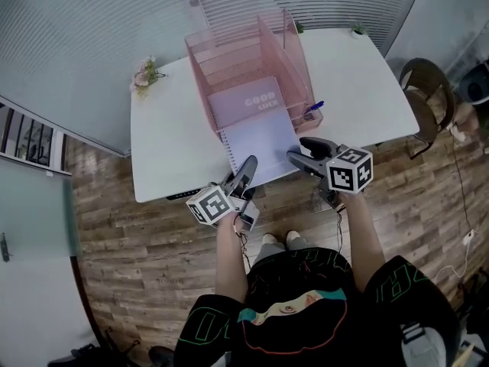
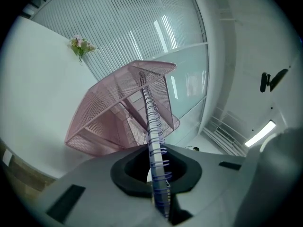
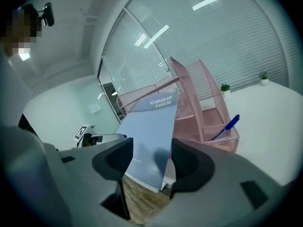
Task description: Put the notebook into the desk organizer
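Note:
A lavender spiral notebook (image 1: 256,121) printed "GOOD LUCK" slopes out of the pink mesh desk organizer (image 1: 229,52), its far end inside and its near end over the table's front edge. My left gripper (image 1: 248,167) is shut on the near left corner, at the spiral binding (image 2: 154,122), which runs up between the jaws towards the organizer (image 2: 109,112). My right gripper (image 1: 303,150) stands open at the near right corner. In the right gripper view the notebook (image 3: 154,131) shows between the wide jaws, and the pads do not press on it.
The white table (image 1: 168,136) bears the organizer, with a blue pen (image 1: 315,107) in its right front compartment. A small flower bunch (image 1: 145,73) sits at the table's left corner. A small potted plant (image 3: 225,87) stands at the back. A chair (image 1: 428,90) is at the right. Wood floor lies below.

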Action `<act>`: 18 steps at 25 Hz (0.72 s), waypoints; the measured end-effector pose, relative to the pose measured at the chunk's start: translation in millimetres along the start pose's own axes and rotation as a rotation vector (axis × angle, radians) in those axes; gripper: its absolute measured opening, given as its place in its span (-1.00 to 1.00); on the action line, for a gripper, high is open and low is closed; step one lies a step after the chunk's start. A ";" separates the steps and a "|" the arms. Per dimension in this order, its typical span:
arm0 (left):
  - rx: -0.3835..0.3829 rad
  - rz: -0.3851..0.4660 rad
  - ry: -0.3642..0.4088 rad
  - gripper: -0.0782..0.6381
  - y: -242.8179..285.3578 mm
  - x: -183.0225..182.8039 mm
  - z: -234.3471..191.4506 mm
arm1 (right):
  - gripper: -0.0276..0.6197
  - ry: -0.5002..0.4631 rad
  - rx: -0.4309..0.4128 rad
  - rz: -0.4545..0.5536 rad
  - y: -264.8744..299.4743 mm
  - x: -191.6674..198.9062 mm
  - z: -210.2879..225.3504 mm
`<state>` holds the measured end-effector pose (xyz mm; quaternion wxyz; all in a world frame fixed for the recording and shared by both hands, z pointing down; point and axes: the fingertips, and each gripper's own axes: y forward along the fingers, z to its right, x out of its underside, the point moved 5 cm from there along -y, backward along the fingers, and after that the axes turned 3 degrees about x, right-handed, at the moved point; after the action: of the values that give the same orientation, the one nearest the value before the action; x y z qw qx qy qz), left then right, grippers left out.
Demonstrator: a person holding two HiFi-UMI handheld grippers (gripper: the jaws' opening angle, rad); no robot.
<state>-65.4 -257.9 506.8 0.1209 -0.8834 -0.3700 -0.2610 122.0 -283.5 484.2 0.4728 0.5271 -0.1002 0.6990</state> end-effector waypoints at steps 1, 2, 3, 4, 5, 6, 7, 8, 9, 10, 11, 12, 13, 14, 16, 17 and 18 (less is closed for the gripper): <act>0.000 0.002 -0.013 -0.70 0.9 -1.6 -1.0 | -0.18 -0.040 0.021 0.015 -4.4 -2.8 -0.8; 0.000 0.004 -0.027 -0.70 1.7 -2.8 -2.6 | -0.18 -0.087 0.047 0.036 -8.7 -5.9 -1.7; 0.003 0.007 -0.037 -0.70 2.7 -3.9 -3.1 | -0.18 -0.137 0.075 0.060 -13.0 -9.0 -3.1; 0.008 0.007 -0.041 -0.70 4.0 -4.9 -2.2 | -0.18 -0.189 0.099 0.082 -17.2 -11.8 -5.3; 0.013 0.007 -0.042 -0.70 5.0 -5.8 -0.7 | -0.19 -0.240 0.117 0.100 -21.1 -14.2 -8.7; 0.016 0.007 -0.044 -0.69 5.5 -6.4 0.4 | -0.20 -0.291 0.130 0.115 -24.6 -16.3 -13.3; 0.016 0.006 -0.049 -0.69 5.9 -7.0 0.9 | -0.24 -0.340 0.139 0.130 -27.6 -18.2 -18.5; 0.014 0.005 -0.058 -0.68 6.6 -7.7 0.6 | -0.38 -0.386 0.141 0.144 -30.1 -19.8 -24.3; 0.010 0.004 -0.069 -0.67 8.0 -8.4 -0.2 | -0.53 -0.426 0.127 0.150 -31.3 -19.9 -30.6; 0.010 0.003 -0.078 -0.65 10.2 -9.5 -0.7 | -0.68 -0.461 0.090 0.141 -30.5 -17.4 -37.9; 0.018 0.005 -0.085 -0.62 12.9 -11.2 0.0 | -0.77 -0.498 0.033 0.113 -27.9 -11.8 -46.5; 0.031 0.009 -0.096 -0.60 15.6 -12.7 1.3 | -0.79 -0.540 -0.030 0.070 -23.7 -3.4 -56.0; 0.043 0.016 -0.114 -0.57 17.6 -13.5 2.2 | -0.80 -0.584 -0.084 0.023 -18.8 6.4 -65.3; 0.046 0.019 -0.123 -0.57 19.0 -14.3 2.3 | -0.81 -0.621 -0.120 -0.018 -13.6 15.7 -73.4; 0.026 0.000 -0.086 -0.60 20.5 -17.6 -0.2 | -0.82 -0.651 -0.142 -0.059 -3.4 27.6 -83.6; 0.018 -0.009 -0.078 -0.60 21.0 -18.5 -1.8 | -0.82 -0.649 -0.134 -0.063 1.2 30.0 -85.5; 0.021 -0.009 -0.089 -0.60 21.6 -18.5 -2.7 | -0.83 -0.646 -0.117 -0.067 5.5 31.1 -85.8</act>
<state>-61.9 -284.9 498.4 0.1122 -0.8912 -0.3817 -0.2181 62.7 -214.4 475.7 0.4689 0.6965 -0.2674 0.4728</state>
